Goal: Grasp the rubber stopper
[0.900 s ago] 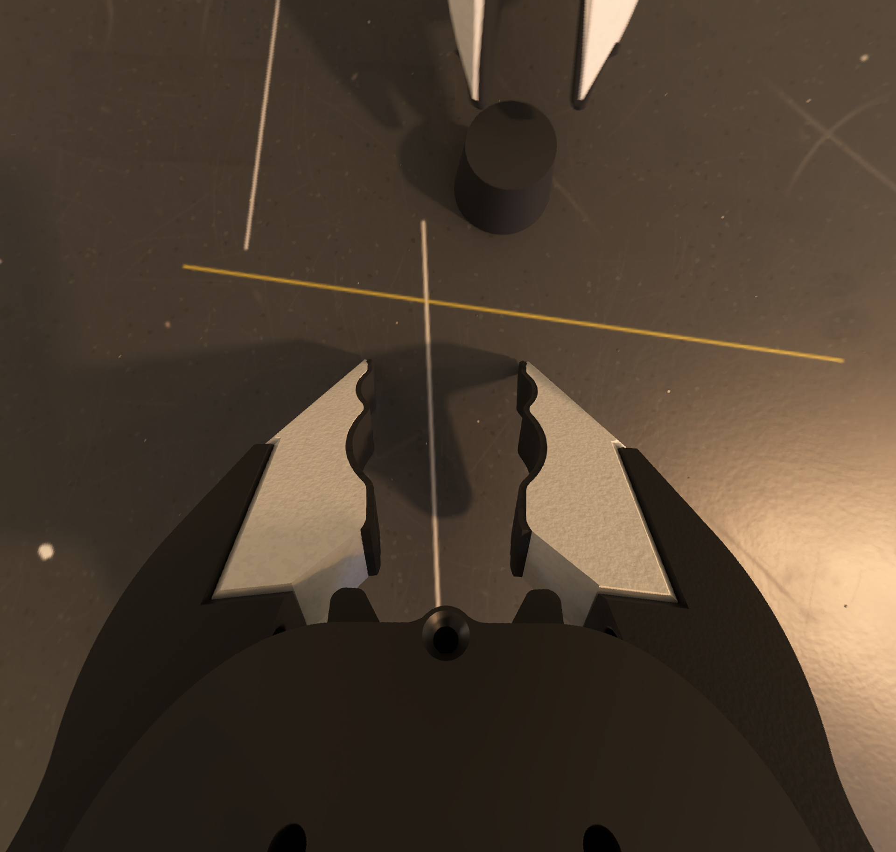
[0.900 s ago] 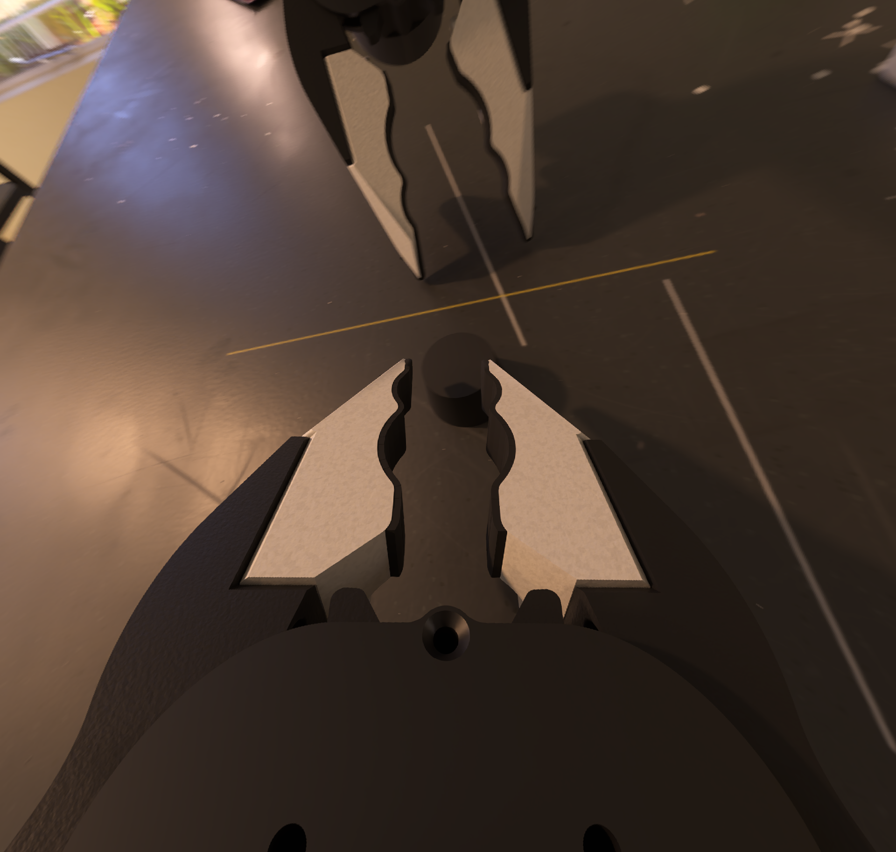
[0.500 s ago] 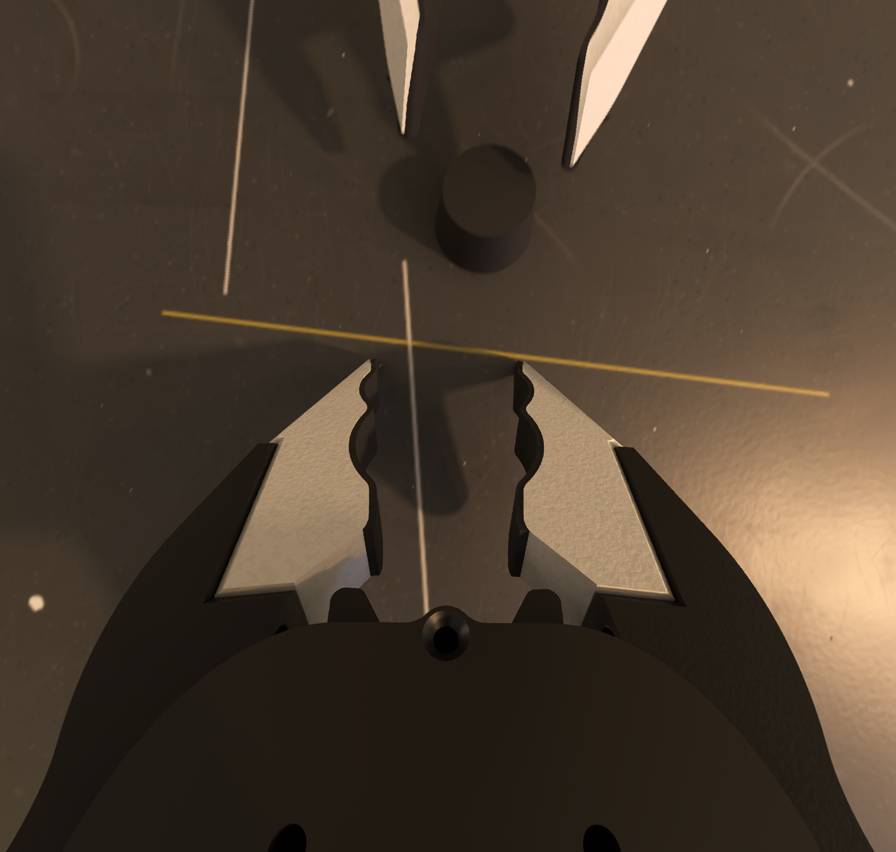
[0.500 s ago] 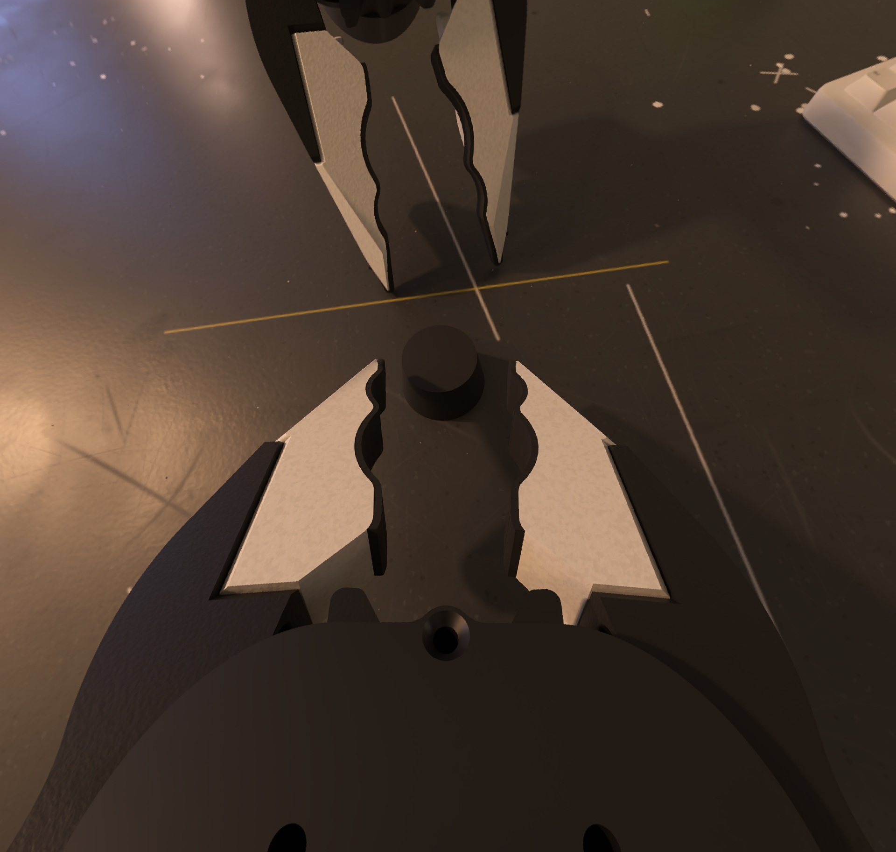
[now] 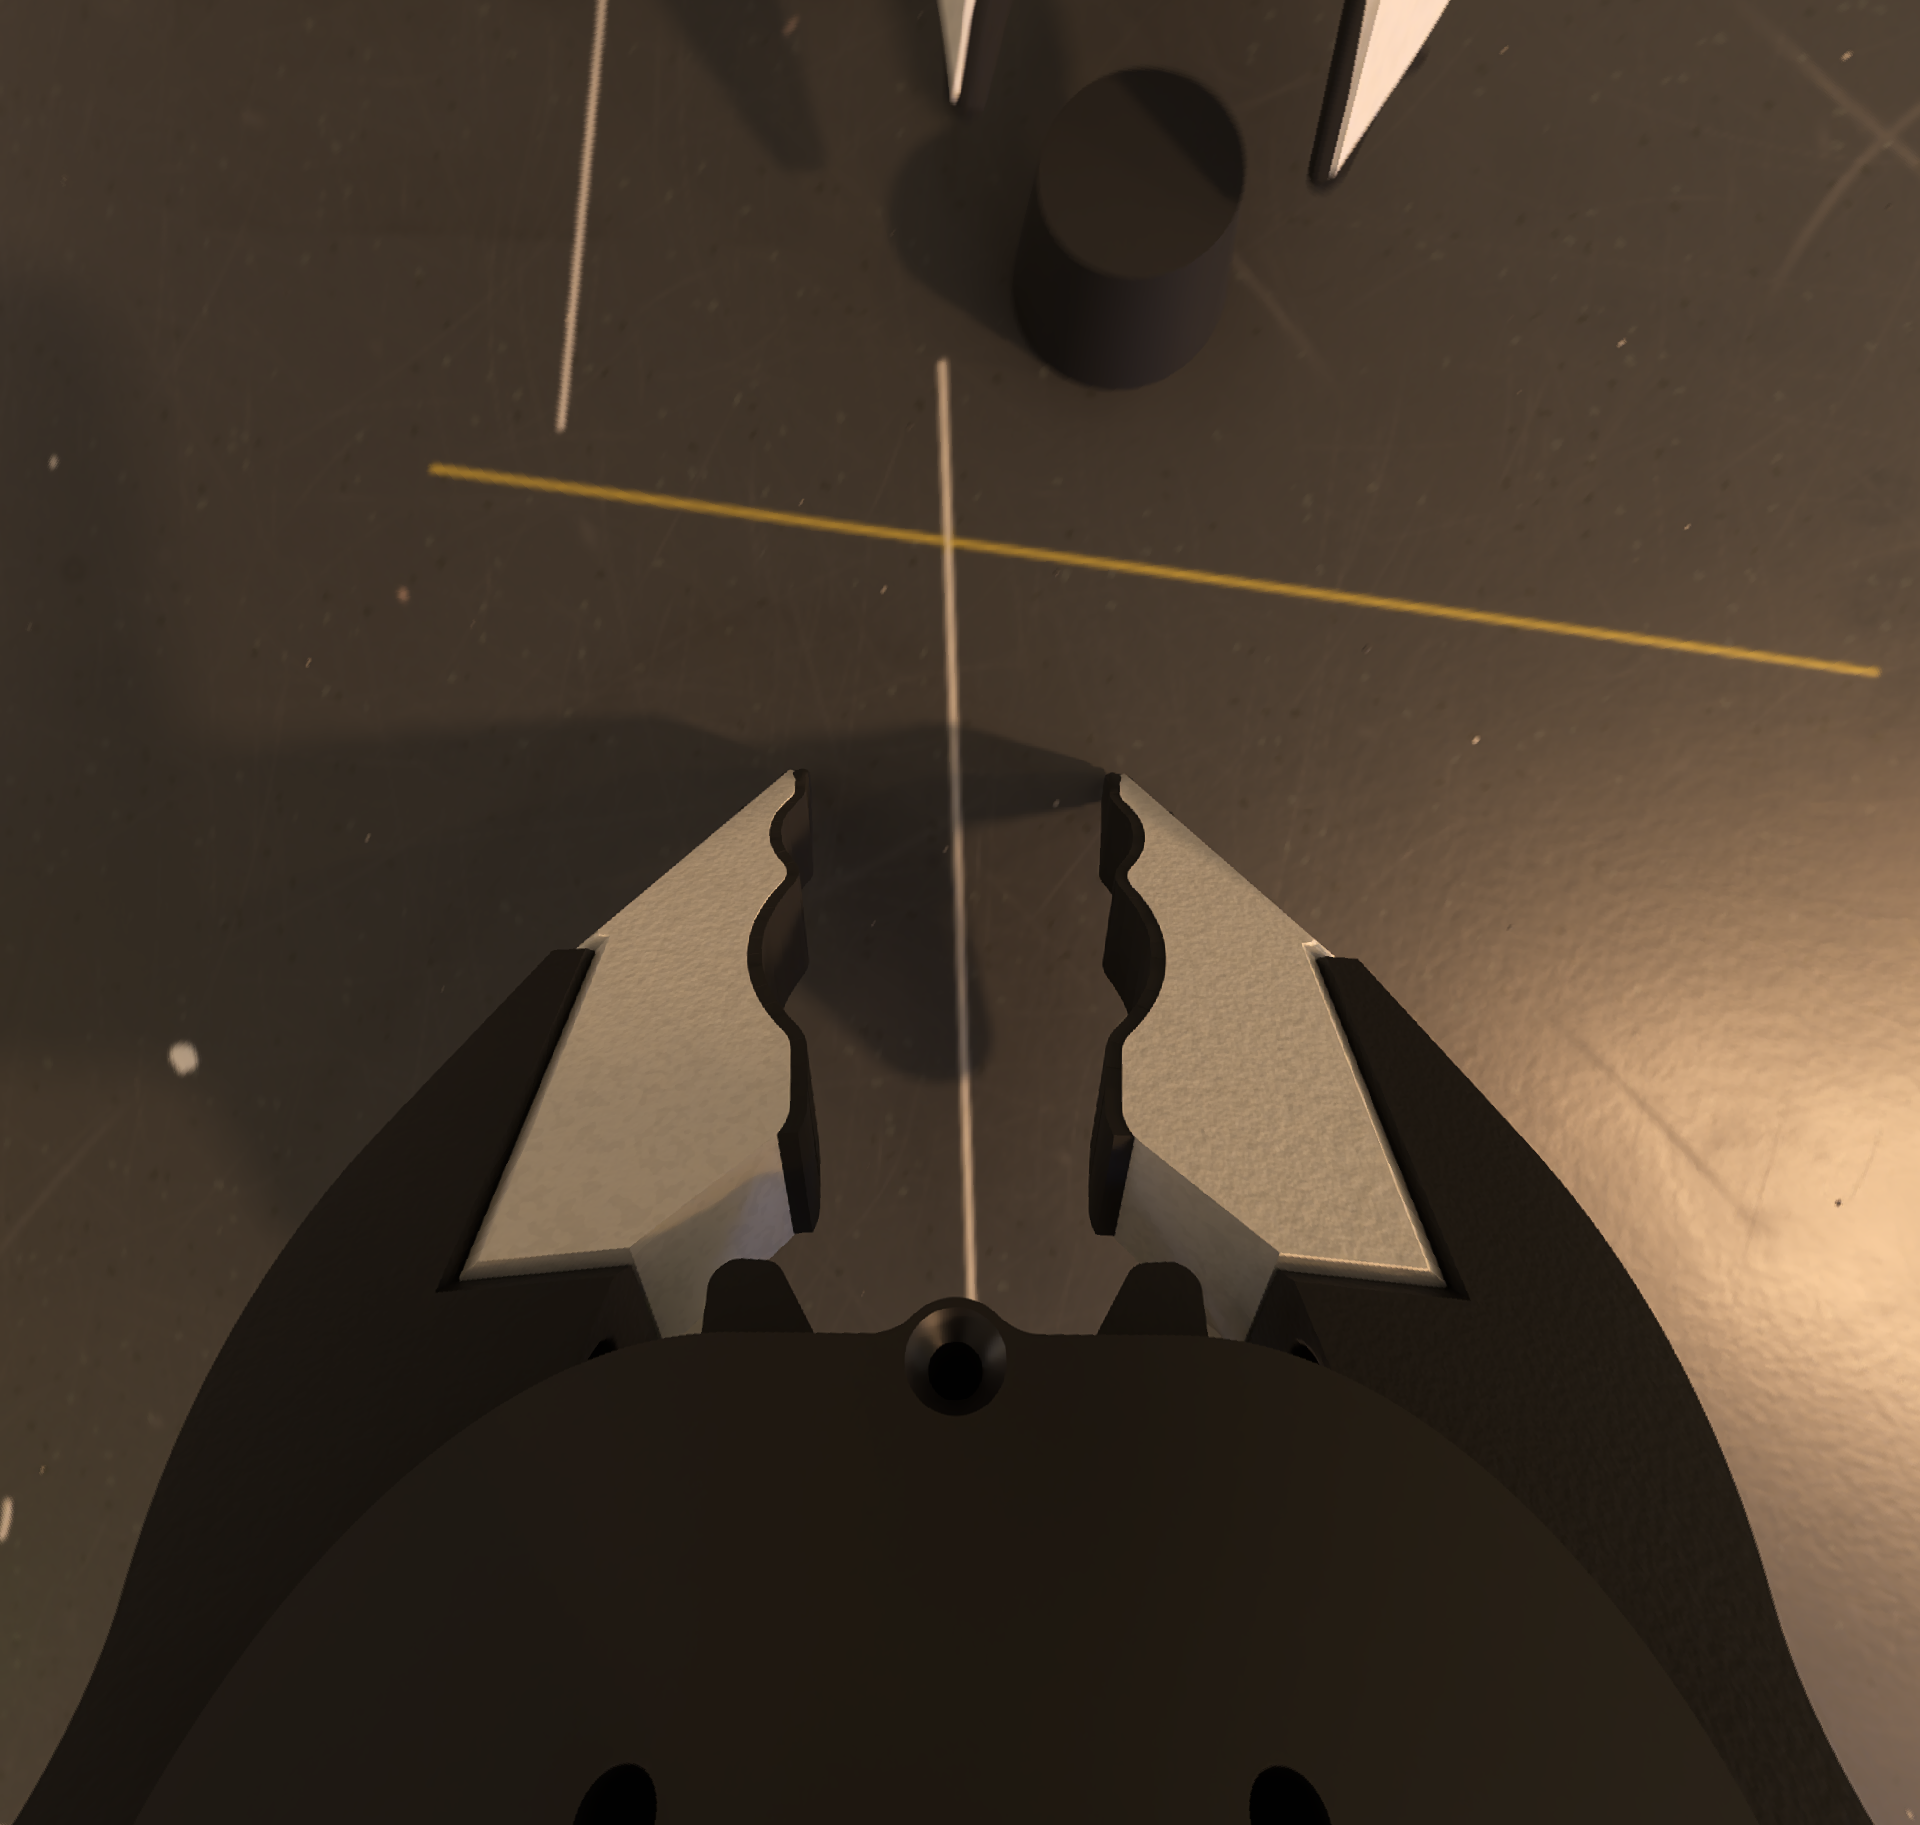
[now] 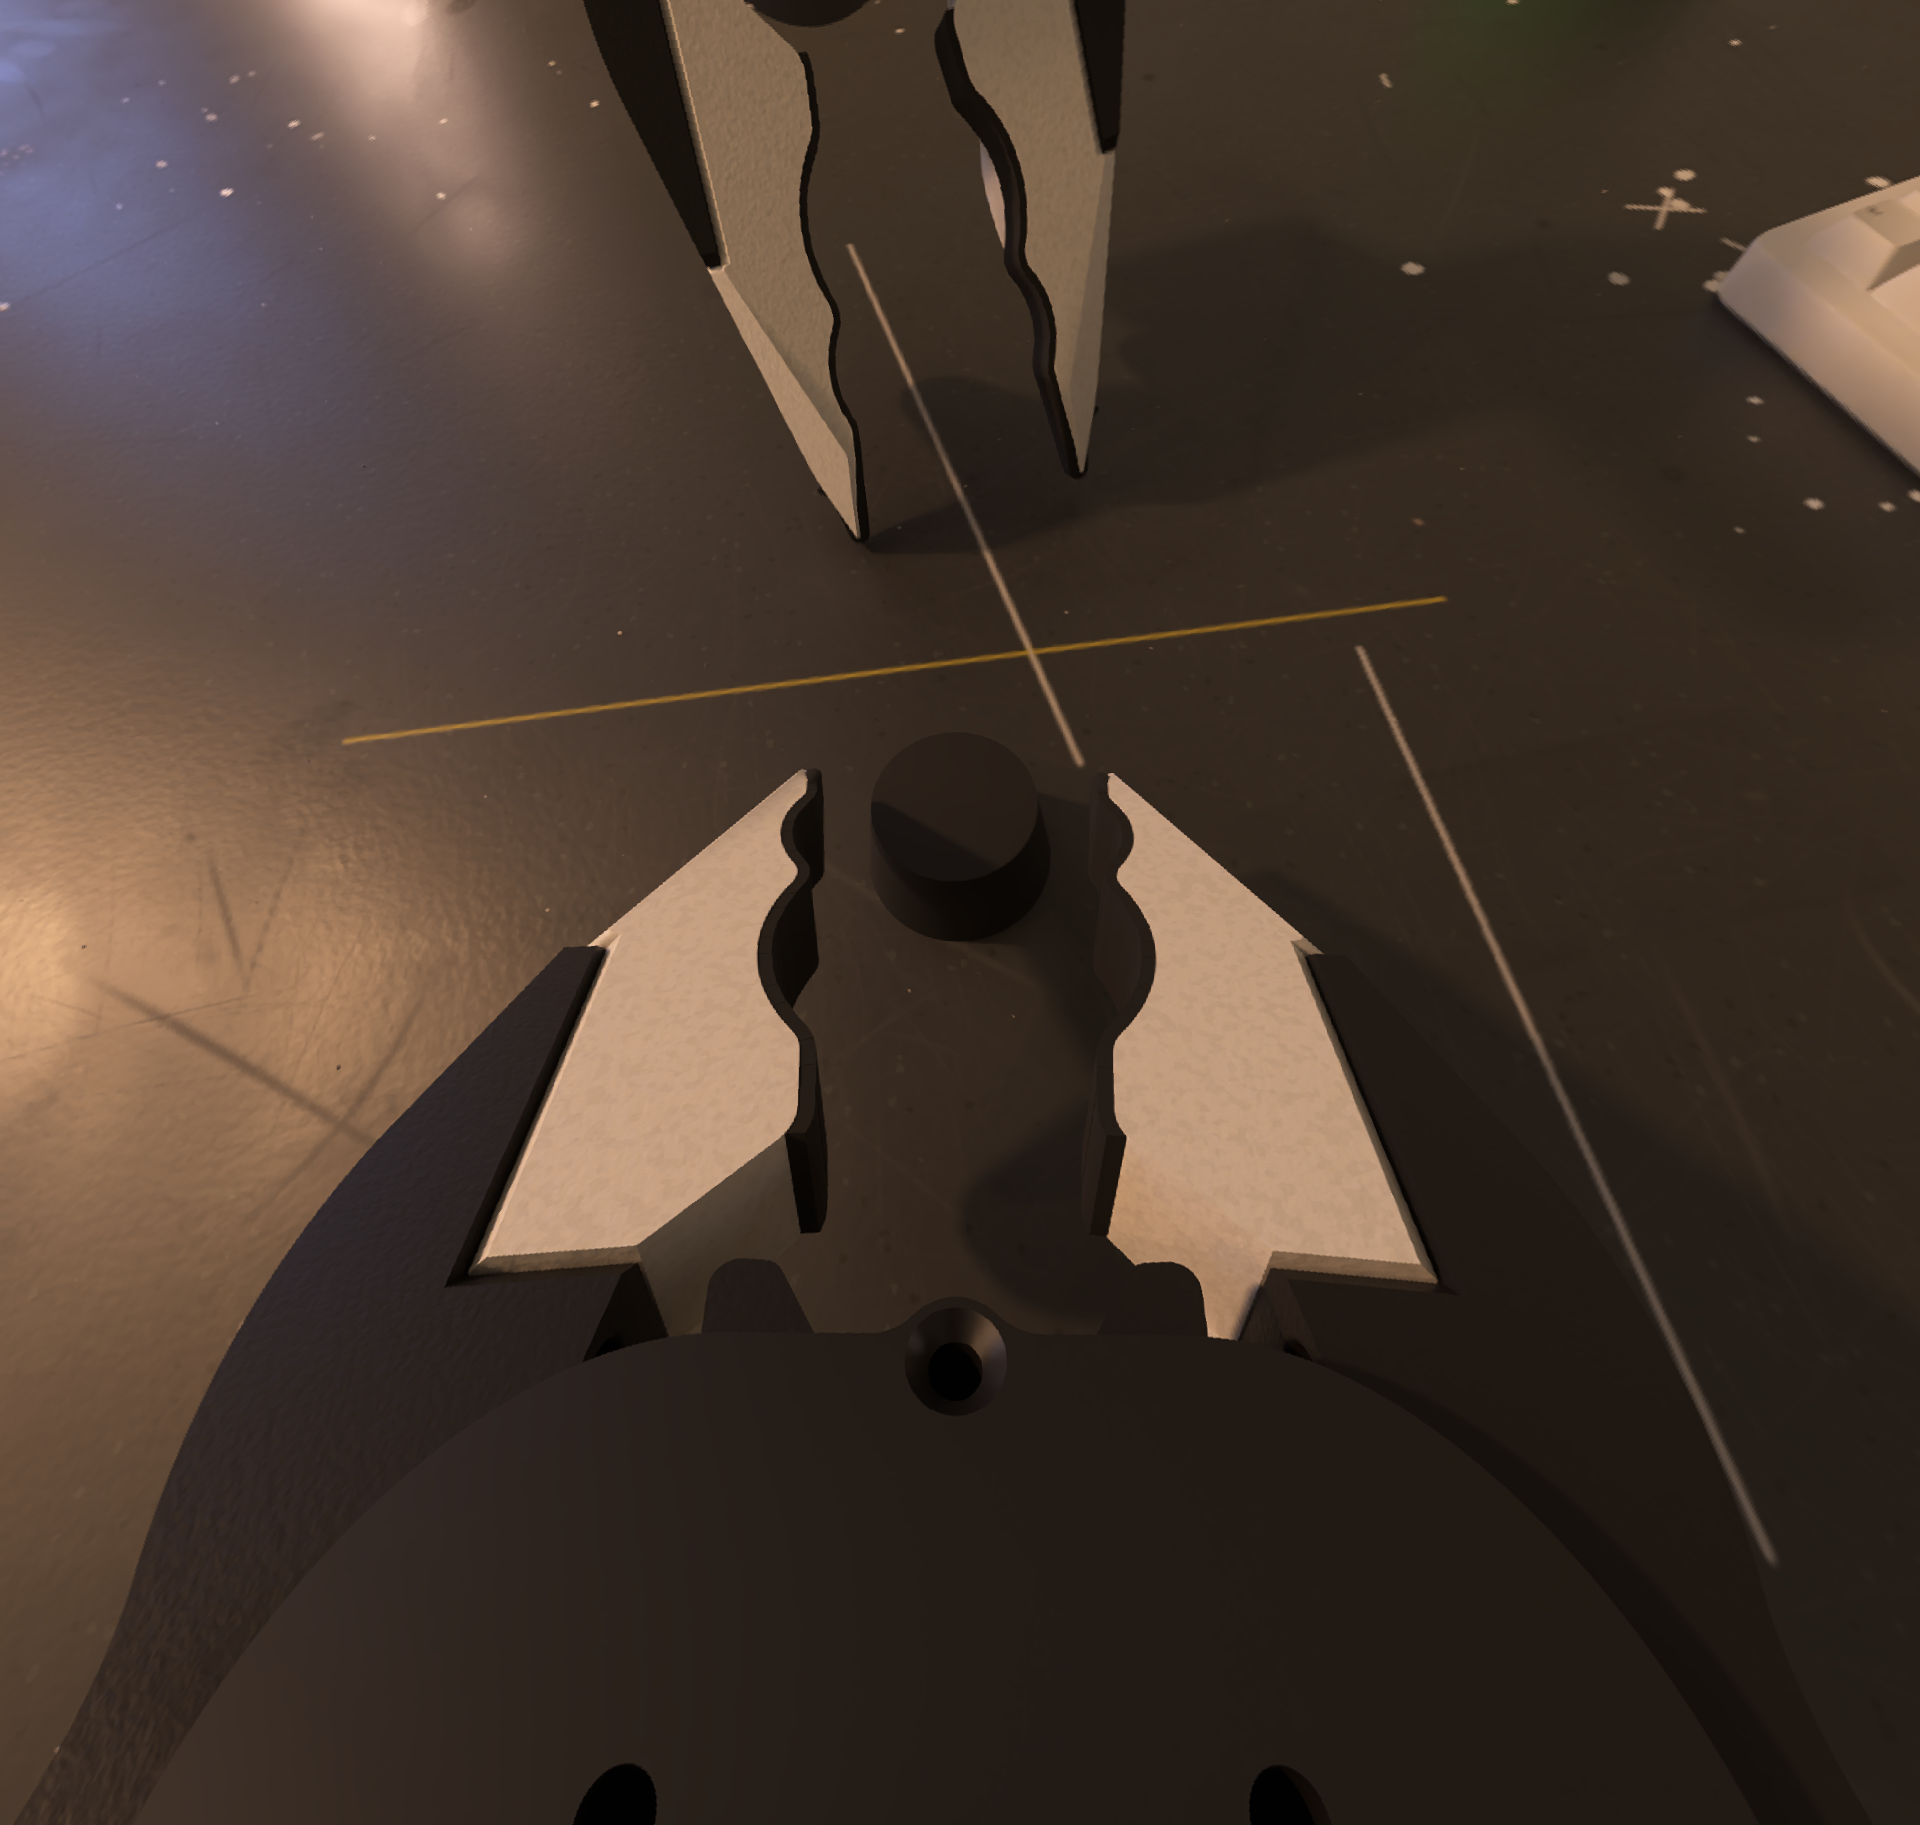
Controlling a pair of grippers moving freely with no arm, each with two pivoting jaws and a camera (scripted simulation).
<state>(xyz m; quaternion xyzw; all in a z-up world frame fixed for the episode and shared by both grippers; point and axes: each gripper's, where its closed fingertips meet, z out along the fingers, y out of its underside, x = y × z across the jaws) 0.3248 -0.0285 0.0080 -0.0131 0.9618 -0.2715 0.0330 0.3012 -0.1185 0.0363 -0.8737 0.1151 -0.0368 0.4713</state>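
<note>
Two claws face each other over the dark desk (image 6: 312, 528). The right claw (image 6: 961, 788) gapes wide, with the rubber stopper (image 6: 956, 835) upright between its fingertips (touching neither). The left claw (image 5: 954, 788) is also spread wide, empty, well short of the stopper.

The rubber stopper (image 6: 956, 833) is a dark, short tapered plug standing upright on its wider end on the dark surface (image 6: 312, 840), just short of a thin yellow line (image 6: 727, 692).
</note>
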